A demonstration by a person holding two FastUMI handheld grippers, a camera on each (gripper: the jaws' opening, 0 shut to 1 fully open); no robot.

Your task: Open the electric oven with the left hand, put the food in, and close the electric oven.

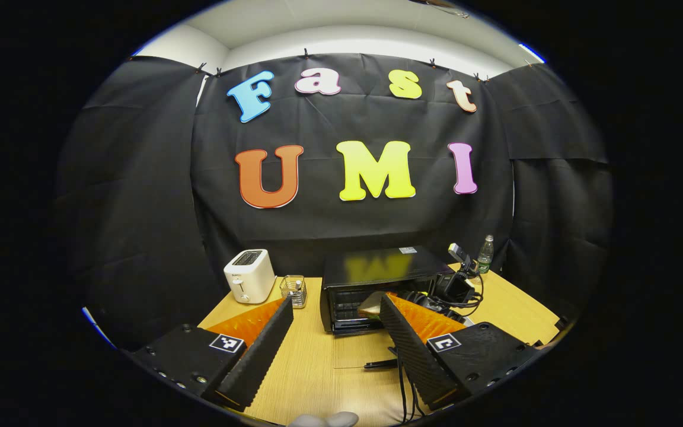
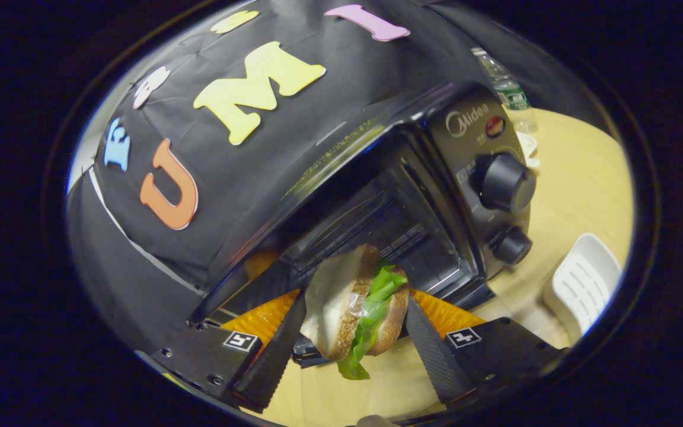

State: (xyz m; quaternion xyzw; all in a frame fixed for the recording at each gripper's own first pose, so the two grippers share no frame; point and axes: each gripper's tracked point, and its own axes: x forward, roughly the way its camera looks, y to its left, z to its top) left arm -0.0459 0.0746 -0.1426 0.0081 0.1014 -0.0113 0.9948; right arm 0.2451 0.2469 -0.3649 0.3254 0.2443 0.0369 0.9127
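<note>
Sandwich (image 2: pixel 356 302) pinched upright in right gripper (image 2: pixel 353 341), oven (image 2: pixel 436 196) mouth open just ahead at twelve o'clock, left gripper (image 1: pixel 335 332) spread wide, empty, farther back, oven at one o'clock.

I see a glossy black electric oven (image 2: pixel 436 178) with black knobs and a small red dot on its panel. The sandwich (image 2: pixel 356 302) has brown crust, pale bread faces and bright green lettuce. My worktop (image 1: pixel 312 350) is light wood grain. On it stand a white toaster (image 1: pixel 249 274), a clear glass holder (image 1: pixel 294 290) and a green-labelled bottle (image 1: pixel 485 255); a white slatted piece (image 2: pixel 584 281) lies near the oven.
</note>
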